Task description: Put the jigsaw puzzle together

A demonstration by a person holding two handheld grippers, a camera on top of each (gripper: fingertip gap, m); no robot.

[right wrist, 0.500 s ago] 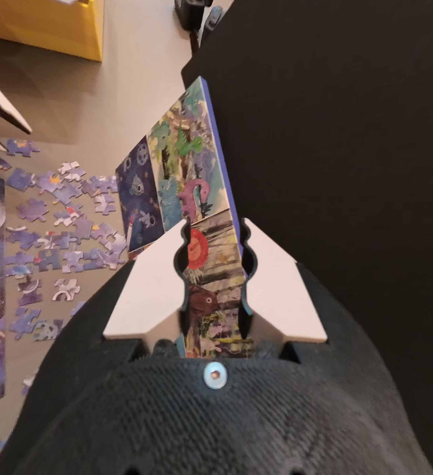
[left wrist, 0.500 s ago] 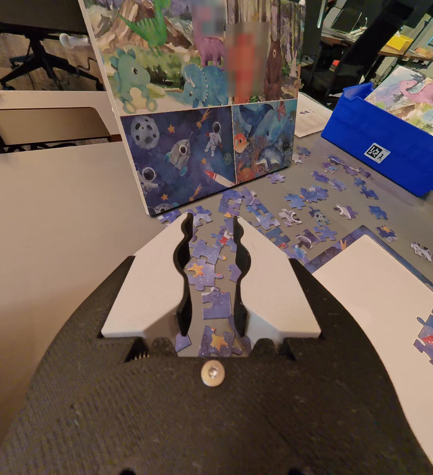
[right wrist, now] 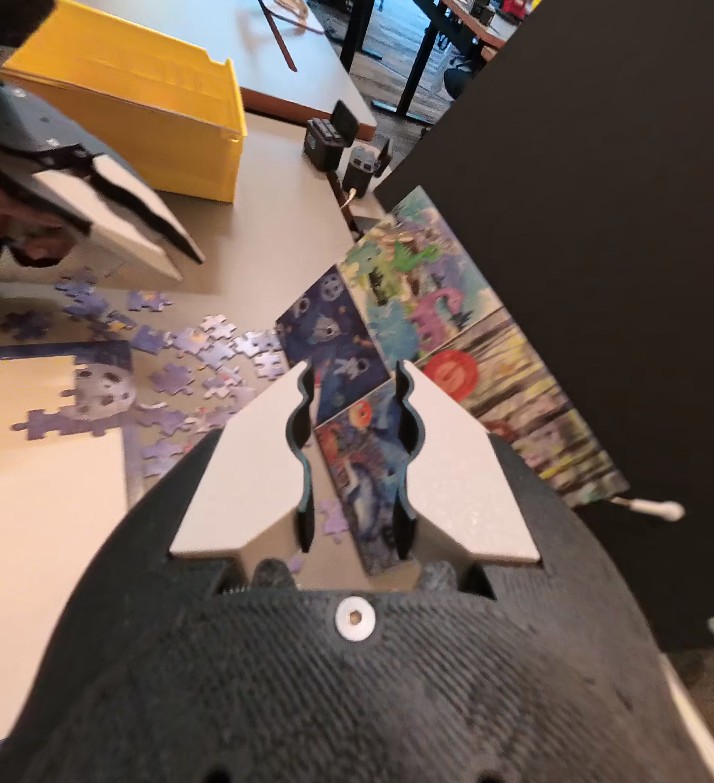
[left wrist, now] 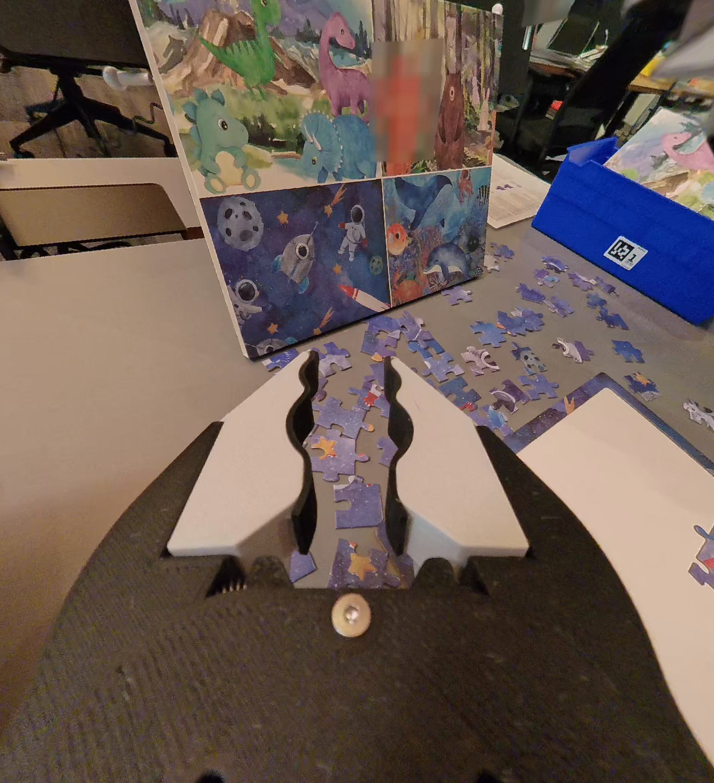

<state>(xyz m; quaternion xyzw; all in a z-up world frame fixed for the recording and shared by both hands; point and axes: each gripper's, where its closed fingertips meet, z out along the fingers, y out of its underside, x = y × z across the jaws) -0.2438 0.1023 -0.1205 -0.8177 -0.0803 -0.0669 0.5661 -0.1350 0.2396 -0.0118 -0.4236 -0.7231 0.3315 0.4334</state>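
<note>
A picture-covered puzzle box [left wrist: 304,254] stands upright on the grey table [left wrist: 71,381]; the right wrist view shows it leaning on a black panel [right wrist: 601,212]. My left gripper [left wrist: 352,358] is open and empty. It hovers low over loose blue puzzle pieces [left wrist: 338,449] just in front of the box. My right gripper [right wrist: 353,365] is open and empty. It is held back from the box [right wrist: 431,330], which shows beyond its fingers without touching them. The left gripper [right wrist: 188,267] also shows at the upper left of the right wrist view.
A puzzle board [left wrist: 622,487] with a white inside and a few fitted pieces lies right of the left gripper; it also shows in the right wrist view [right wrist: 29,466]. A blue bin [left wrist: 643,237] stands at the back right. A yellow bin [right wrist: 143,123] and small black devices [right wrist: 330,144] stand farther off. The left gripper's tips are roughly 20 cm from the right gripper's.
My right gripper stood open astride the box's top edge and has pulled back and away from it. The box stays upright. My left gripper has barely moved.
</note>
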